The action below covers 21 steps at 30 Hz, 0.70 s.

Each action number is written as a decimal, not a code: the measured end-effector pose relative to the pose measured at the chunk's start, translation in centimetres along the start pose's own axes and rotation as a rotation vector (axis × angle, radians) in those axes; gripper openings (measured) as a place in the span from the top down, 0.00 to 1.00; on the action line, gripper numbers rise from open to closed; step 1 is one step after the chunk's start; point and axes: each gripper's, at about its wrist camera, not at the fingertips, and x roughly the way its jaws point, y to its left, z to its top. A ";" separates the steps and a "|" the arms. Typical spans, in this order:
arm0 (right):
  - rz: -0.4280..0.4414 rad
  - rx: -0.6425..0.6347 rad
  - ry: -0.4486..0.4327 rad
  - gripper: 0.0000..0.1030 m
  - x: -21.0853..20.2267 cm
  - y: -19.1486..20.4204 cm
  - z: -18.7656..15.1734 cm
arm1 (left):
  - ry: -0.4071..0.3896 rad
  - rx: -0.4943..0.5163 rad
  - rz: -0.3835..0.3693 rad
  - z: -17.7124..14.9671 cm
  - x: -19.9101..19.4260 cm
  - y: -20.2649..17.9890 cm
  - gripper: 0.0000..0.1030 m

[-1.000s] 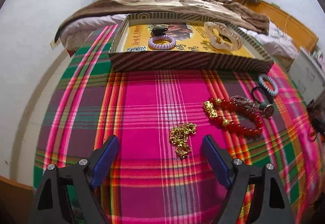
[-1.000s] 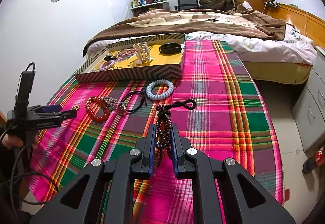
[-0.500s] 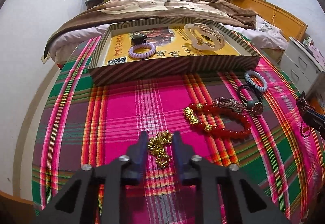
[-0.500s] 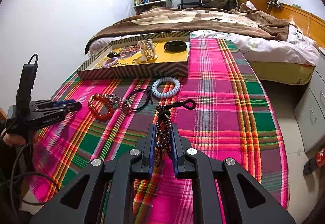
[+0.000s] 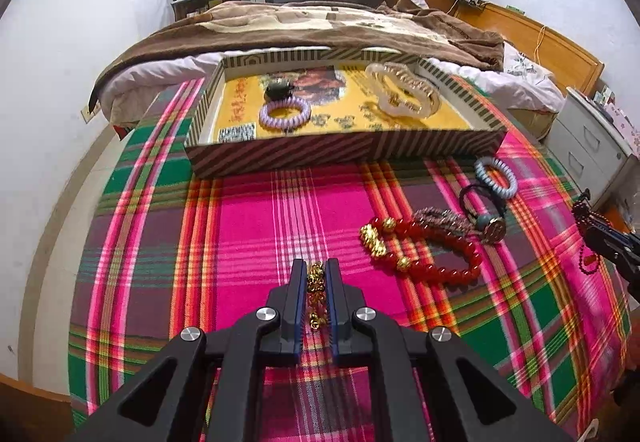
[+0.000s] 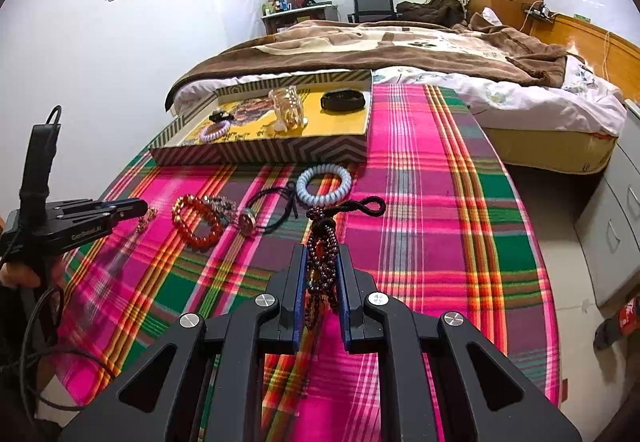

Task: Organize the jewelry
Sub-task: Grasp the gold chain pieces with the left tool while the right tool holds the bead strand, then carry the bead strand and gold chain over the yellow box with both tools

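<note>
On the plaid cloth, my left gripper (image 5: 314, 270) has its jaws closing on a small gold bead bracelet (image 5: 316, 284), which is pinched between the pads. In the right wrist view the same left gripper (image 6: 138, 207) sits low over the cloth at the left. My right gripper (image 6: 322, 254) is shut on a dark bead string (image 6: 322, 266) whose black cord loop trails ahead. A striped tray (image 5: 340, 155) at the back holds a purple coil tie (image 5: 284, 113), a clear claw clip (image 5: 402, 93) and a black bangle (image 6: 343, 99).
A red bead bracelet (image 5: 432, 254), a black cord with a round pendant (image 5: 494, 230) and a pale blue coil tie (image 5: 496, 177) lie between the grippers. A bed (image 6: 400, 45) stands behind the tray, and a drawer unit (image 6: 616, 234) at the right.
The left gripper's jaws went from wide open to shut around the gold bracelet, and its view tipped up slightly. The right gripper kept still with its bead string.
</note>
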 end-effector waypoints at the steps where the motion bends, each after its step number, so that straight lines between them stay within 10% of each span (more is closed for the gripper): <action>1: 0.000 -0.002 -0.005 0.86 -0.1 0.0 0.3 | -0.007 -0.002 -0.005 0.2 -0.3 0.0 0.91; 17: 0.009 -0.030 -0.063 0.86 -0.4 1.1 3.0 | -0.038 -0.009 -0.066 1.6 -2.0 0.8 0.99; 21: 0.010 -0.031 -0.042 0.86 0.1 1.2 2.7 | 0.017 -0.002 -0.090 0.4 -0.2 0.4 0.84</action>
